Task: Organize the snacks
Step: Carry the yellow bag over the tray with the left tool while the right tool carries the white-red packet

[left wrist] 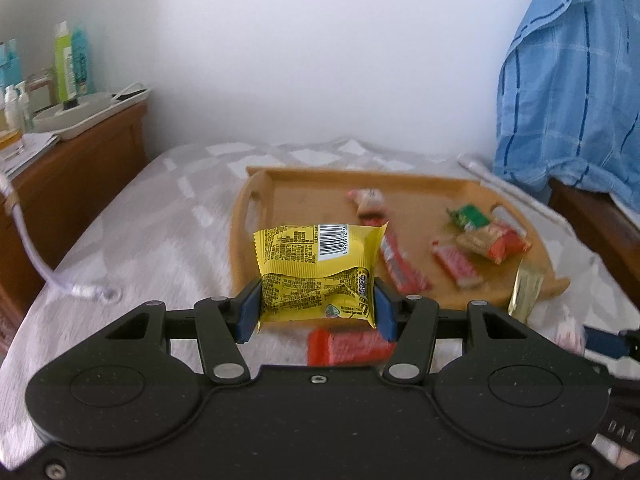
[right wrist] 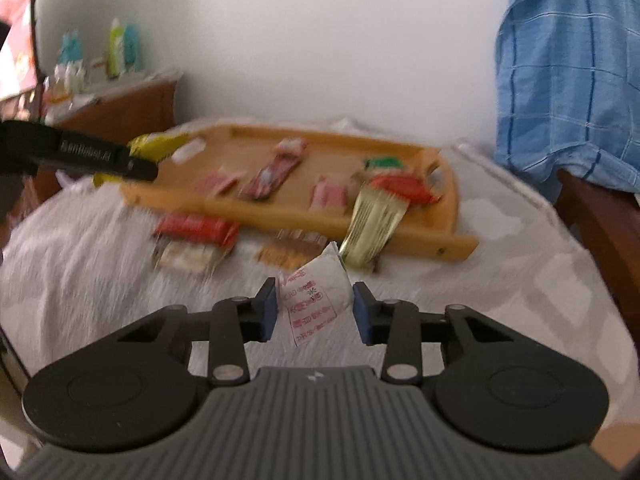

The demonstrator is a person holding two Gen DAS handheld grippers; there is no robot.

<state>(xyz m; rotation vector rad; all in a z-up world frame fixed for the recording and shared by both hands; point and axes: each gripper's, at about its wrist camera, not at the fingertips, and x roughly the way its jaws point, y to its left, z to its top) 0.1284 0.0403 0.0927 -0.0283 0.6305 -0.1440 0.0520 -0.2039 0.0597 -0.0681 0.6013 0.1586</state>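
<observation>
My left gripper [left wrist: 316, 304] is shut on a yellow snack packet [left wrist: 320, 264] and holds it above the bed, just short of the wooden tray's [left wrist: 256, 184] near left corner. The tray holds several red, green and pink snack packs [left wrist: 480, 236]. My right gripper [right wrist: 314, 308] is shut on a white sachet with red print [right wrist: 316, 300], held above the bedspread in front of the tray [right wrist: 444, 248]. A gold packet [right wrist: 372, 228] leans over the tray's near rim. A red bar [right wrist: 196, 228] and other packs lie on the bed. The left gripper [right wrist: 136, 164] shows at the tray's left end.
A grey-white patterned bedspread [left wrist: 140, 220] covers the bed. A wooden nightstand [left wrist: 80, 160] with bottles and a white dish stands to the left. A blue checked cloth [left wrist: 568, 92] hangs over a wooden frame at the right. A red bar [left wrist: 348, 346] lies under the left gripper.
</observation>
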